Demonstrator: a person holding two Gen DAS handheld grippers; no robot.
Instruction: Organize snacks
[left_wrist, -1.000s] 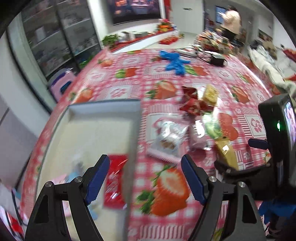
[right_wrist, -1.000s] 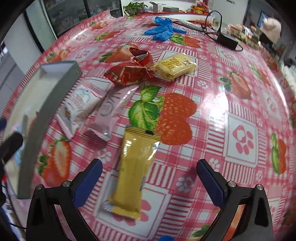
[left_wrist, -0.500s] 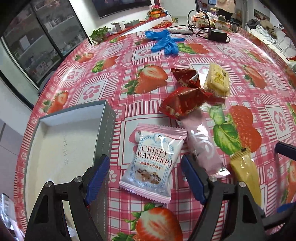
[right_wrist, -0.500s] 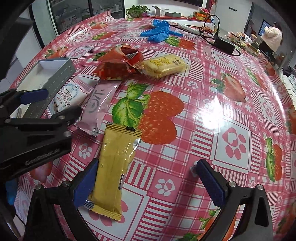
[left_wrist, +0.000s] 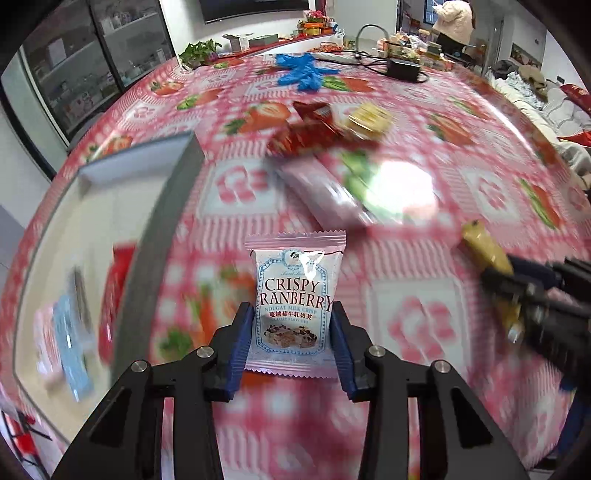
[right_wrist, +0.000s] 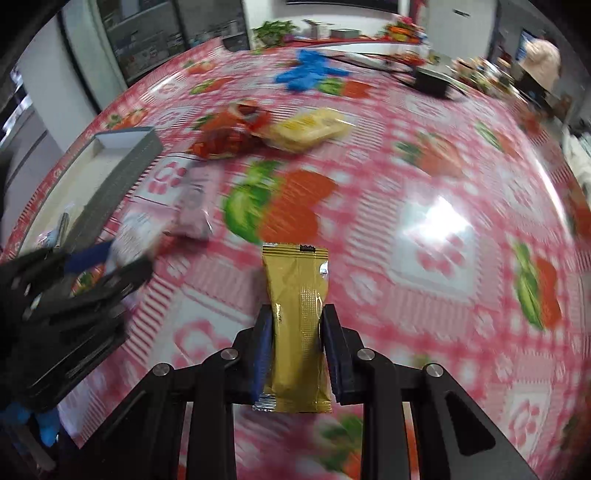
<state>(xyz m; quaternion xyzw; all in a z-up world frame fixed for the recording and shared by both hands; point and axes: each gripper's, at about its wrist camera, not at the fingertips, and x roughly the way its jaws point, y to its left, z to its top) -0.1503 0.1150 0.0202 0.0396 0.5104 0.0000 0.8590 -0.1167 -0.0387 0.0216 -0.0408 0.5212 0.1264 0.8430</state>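
My left gripper (left_wrist: 293, 332) is shut on a pink Crispy Cranberry packet (left_wrist: 293, 295) and holds it above the strawberry tablecloth. My right gripper (right_wrist: 298, 343) is shut on a gold snack bar (right_wrist: 299, 325), also lifted; it shows at the right of the left wrist view (left_wrist: 487, 254). A grey box (left_wrist: 155, 229) lies to the left with a red packet (left_wrist: 114, 288) and a blue one (left_wrist: 72, 339) inside. A pink bar (left_wrist: 325, 192), red wrappers (left_wrist: 310, 133) and a yellow biscuit pack (left_wrist: 369, 118) lie on the table.
Blue gloves (left_wrist: 303, 74) and a black power adapter with cables (left_wrist: 402, 68) lie at the table's far end. A person (left_wrist: 452, 22) stands at the back right. Glass cabinets (left_wrist: 96, 62) stand at the left.
Both grippers have closed: the left on the cranberry packet, the right on the gold bar, and both snacks are lifted off the table. The views are blurred by motion.
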